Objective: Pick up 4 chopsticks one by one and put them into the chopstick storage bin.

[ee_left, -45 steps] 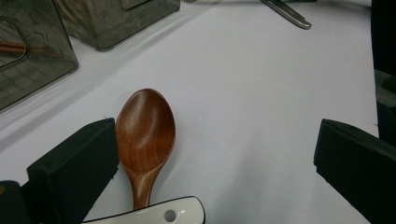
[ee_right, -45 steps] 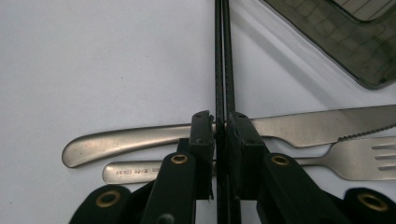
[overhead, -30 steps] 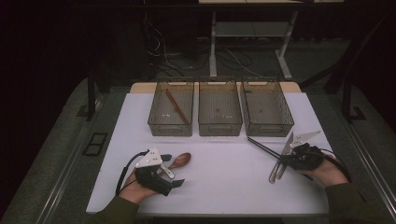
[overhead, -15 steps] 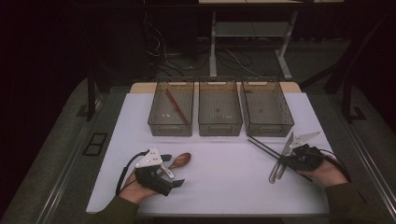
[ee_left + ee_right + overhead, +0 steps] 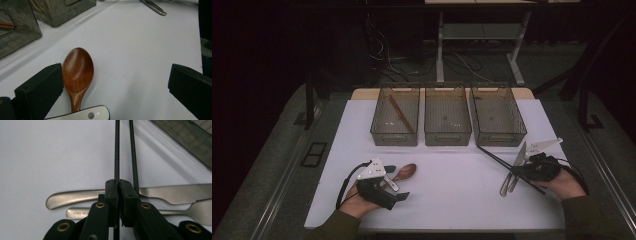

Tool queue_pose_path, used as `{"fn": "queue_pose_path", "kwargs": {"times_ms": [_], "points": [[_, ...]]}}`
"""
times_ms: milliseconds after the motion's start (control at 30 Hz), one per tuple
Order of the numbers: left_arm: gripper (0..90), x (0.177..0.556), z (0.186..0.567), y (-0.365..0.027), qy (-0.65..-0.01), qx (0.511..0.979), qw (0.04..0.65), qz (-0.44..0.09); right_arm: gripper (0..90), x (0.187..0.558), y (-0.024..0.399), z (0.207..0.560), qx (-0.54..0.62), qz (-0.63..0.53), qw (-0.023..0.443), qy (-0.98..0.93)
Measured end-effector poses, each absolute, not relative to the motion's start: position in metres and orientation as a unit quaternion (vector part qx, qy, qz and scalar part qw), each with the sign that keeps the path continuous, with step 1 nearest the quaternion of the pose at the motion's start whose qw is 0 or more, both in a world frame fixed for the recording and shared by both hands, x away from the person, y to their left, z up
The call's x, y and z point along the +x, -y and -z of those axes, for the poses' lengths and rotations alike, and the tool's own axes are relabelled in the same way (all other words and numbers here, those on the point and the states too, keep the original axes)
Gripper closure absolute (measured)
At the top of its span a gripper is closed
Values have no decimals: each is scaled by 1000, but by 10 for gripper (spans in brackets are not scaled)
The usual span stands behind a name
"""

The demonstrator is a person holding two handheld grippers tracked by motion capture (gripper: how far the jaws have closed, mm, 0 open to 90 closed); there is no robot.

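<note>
Right jaws: just closing, right gripper (image 5: 119,185) pinching one black chopstick (image 5: 116,150); the second chopstick (image 5: 133,157) lies just outside.
Left jaws: left gripper (image 5: 120,82) spread wide, holding nothing.
Chopsticks' place: near the table's (image 5: 452,200) right edge, across two knives (image 5: 511,176).
Wooden spoon (image 5: 77,72): near the front-left corner, beside one jaw.

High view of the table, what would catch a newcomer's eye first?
Three clear bins stand in a row at the back of the white table. At the near right, the right hand-held gripper pinches one black chopstick above two steel knives. Near left, a wooden spoon lies between the left hand-held gripper's open jaws.
</note>
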State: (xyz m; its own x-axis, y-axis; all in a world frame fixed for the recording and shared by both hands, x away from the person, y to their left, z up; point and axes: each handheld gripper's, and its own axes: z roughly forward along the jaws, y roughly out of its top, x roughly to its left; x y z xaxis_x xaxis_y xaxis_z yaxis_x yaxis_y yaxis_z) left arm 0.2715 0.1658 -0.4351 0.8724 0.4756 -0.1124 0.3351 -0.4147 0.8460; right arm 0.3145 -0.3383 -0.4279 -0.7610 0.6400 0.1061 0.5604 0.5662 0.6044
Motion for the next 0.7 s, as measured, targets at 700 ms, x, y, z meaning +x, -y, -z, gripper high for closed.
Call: {"fn": "queue_pose_path", "kwargs": {"times_ms": [700], "points": [[0, 272, 436, -166, -242, 838, 484, -73, 849, 314, 329, 414, 339, -390, 56, -854]]}}
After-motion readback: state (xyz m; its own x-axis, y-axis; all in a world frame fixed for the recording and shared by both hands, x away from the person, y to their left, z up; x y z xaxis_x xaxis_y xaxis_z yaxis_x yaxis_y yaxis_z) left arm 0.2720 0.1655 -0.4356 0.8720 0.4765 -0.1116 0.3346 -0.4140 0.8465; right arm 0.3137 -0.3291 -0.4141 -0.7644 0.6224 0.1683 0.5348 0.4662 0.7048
